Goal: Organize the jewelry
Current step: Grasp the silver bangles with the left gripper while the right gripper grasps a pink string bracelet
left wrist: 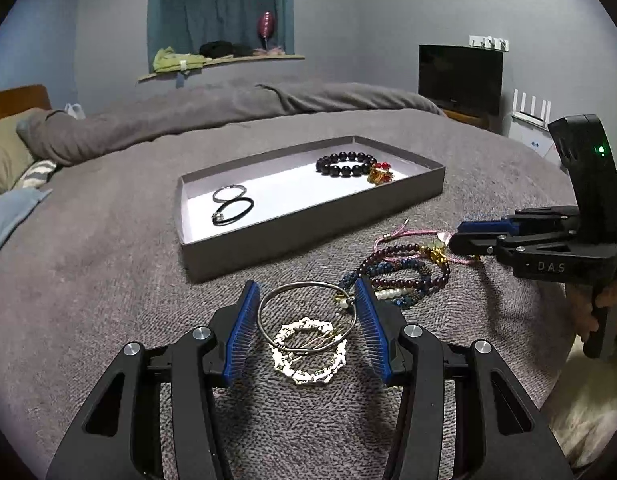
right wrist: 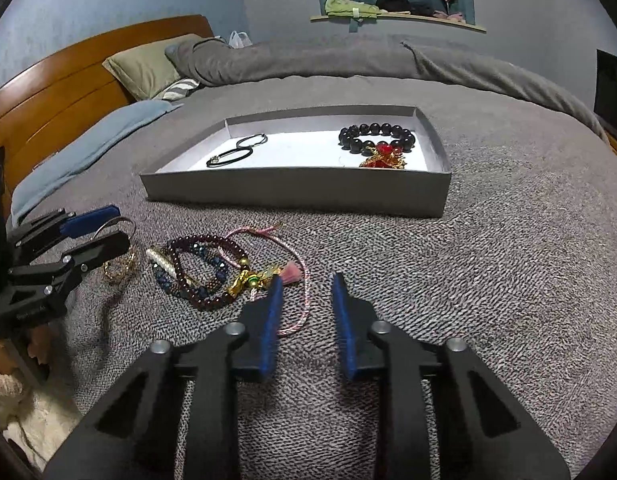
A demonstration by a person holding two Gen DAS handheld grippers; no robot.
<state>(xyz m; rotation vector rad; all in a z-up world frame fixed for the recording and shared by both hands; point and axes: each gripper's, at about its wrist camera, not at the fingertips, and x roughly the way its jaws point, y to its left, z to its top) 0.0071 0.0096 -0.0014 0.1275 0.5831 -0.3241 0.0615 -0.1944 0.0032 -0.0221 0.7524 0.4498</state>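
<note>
A grey tray (left wrist: 316, 236) (right wrist: 292, 194) on the bed holds a black bead bracelet (left wrist: 346, 163) (right wrist: 374, 134), a red and gold charm (left wrist: 380, 173) (right wrist: 384, 158), a silver ring bangle (left wrist: 229, 193) and a black cord bracelet (left wrist: 233, 212) (right wrist: 230, 157). My left gripper (left wrist: 306, 292) (right wrist: 108, 230) is open, its fingers either side of a silver bangle (left wrist: 268, 326) lying over a white bead bracelet (left wrist: 308, 350). A pile of purple and blue bead bracelets (left wrist: 404, 276) (right wrist: 204, 276) and a pink cord (left wrist: 408, 235) (right wrist: 296, 280) lies to the right. My right gripper (right wrist: 306, 280) (left wrist: 458, 236) is open, low beside the pink cord.
The grey blanket (left wrist: 108, 280) covers the bed. A rolled duvet (left wrist: 228, 112) and pillows (right wrist: 148, 64) lie behind the tray. A wooden headboard (right wrist: 48, 96) is at the left. A dark screen (left wrist: 460, 78) stands at the right wall.
</note>
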